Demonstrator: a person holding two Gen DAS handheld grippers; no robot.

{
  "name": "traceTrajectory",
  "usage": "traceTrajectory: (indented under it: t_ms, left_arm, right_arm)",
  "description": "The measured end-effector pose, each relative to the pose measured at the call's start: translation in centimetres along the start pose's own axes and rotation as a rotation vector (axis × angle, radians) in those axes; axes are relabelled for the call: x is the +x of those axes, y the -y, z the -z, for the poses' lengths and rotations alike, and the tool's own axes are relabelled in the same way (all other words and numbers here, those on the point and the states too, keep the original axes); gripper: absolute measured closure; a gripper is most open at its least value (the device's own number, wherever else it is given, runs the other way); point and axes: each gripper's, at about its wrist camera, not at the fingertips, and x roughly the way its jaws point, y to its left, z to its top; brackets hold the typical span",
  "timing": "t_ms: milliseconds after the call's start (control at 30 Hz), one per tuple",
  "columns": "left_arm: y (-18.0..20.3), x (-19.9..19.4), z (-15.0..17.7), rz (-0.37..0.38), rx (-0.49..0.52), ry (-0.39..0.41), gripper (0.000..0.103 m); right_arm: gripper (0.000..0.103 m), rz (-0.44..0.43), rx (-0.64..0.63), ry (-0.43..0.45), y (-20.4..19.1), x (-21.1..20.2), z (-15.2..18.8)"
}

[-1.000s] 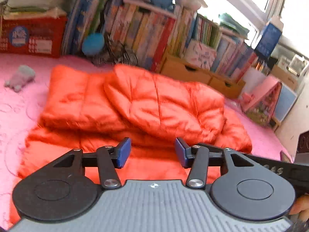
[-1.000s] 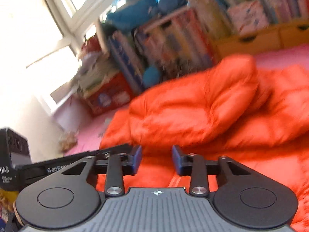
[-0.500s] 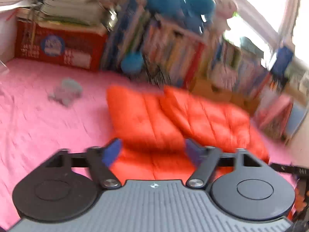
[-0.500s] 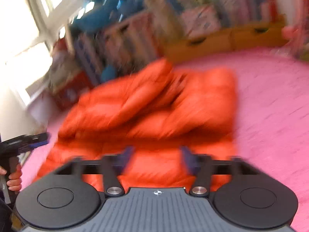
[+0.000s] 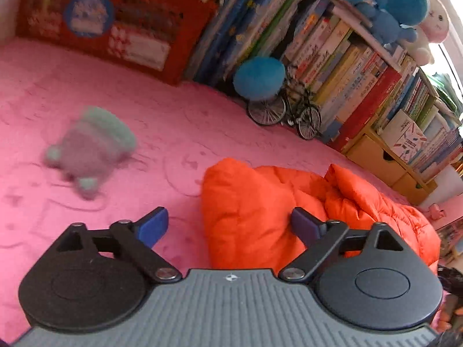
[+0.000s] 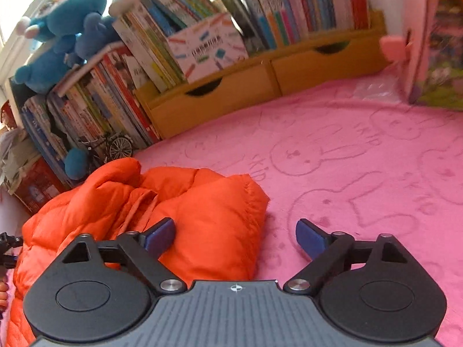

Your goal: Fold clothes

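The orange puffer jacket [image 5: 260,217] lies bunched on the pink blanket [image 5: 144,133], its two side edges under the tools; left gripper [image 5: 228,225] and right gripper [image 6: 235,235] are opening, nothing clamped; better to bite deep into each padded edge before lifting.

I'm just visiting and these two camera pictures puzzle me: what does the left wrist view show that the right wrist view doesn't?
Only the left view shows a blurred grey-green plush toy lying on the pink blanket.

Only the right view shows yellow wooden drawers straight on and rabbit outlines in the blanket.

Both show the orange puffy jacket, the toy bicycle by the books, blue plush toys, and that view's own fingers opening with nothing gripped.
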Motion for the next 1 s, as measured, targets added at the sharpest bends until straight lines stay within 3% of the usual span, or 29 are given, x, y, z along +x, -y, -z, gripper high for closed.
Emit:
traceTrajectory:
  t_ms: [33, 100, 133, 167, 200, 233, 267, 333, 467, 667, 733, 800, 900, 1000]
  left_arm:
    - [0.2, 0.3, -0.1, 0.005, 0.015, 0.002, 0.005]
    - [0.7, 0.5, 0.2, 0.019, 0.035, 0.009, 0.026]
    - [1.0, 0.5, 0.4, 0.027, 0.043, 0.013, 0.047]
    - [1.2, 0.5, 0.6, 0.035, 0.051, 0.017, 0.059]
    - [1.5, 0.6, 0.9, 0.044, 0.06, 0.02, 0.064]
    - [1.8, 0.4, 1.1, 0.052, 0.069, 0.027, 0.074]
    - [2.2, 0.1, 1.2, 0.056, 0.081, 0.04, 0.079]
    - [3.1, -0.4, 1.0, 0.052, 0.106, 0.065, 0.083]
    - [5.4, -0.6, -1.1, 0.054, 0.166, 0.113, 0.084]
    - [7.8, 0.7, -5.7, 0.037, 0.214, 0.19, 0.084]
    - [8.1, 2.2, -6.8, -0.016, 0.219, 0.194, 0.082]
    - [8.3, 4.0, -6.9, -0.099, 0.24, 0.154, 0.076]
    - [7.9, 5.3, -5.2, -0.219, 0.287, 0.104, 0.07]
    - [7.5, 4.1, -3.1, -0.294, 0.338, 0.15, 0.058]
  right_arm:
    - [0.009, -0.01, -0.006, -0.001, -0.1, 0.4, -0.1]
    - [0.009, -0.03, -0.019, -0.003, -0.4, 1.3, -0.2]
    - [0.017, -0.038, -0.038, -0.002, -0.7, 1.5, -0.1]
    - [0.03, -0.052, -0.059, -0.004, -1.0, 1.7, 0.1]
    - [0.036, -0.057, -0.078, -0.005, -1.4, 1.9, 0.3]
    - [0.052, -0.061, -0.095, -0.007, -1.9, 2.0, 0.6]
    - [0.061, -0.082, -0.095, -0.015, -2.2, 2.0, 0.7]
    - [0.08, -0.103, -0.106, -0.009, -2.9, 1.7, 0.9]
    - [0.088, -0.104, -0.128, 0.085, -4.6, 0.7, -0.5]
    - [0.089, -0.086, -0.198, 0.192, -7.7, 1.5, -5.0]
    - [0.089, -0.053, -0.229, 0.211, -8.4, 2.4, -6.5]
    - [0.082, 0.039, -0.23, 0.188, -8.8, 4.3, -7.5]
    - [0.063, 0.195, -0.232, 0.096, -8.8, 7.2, -7.3]
    - [0.048, 0.308, -0.316, 0.071, -8.4, 7.5, -5.4]
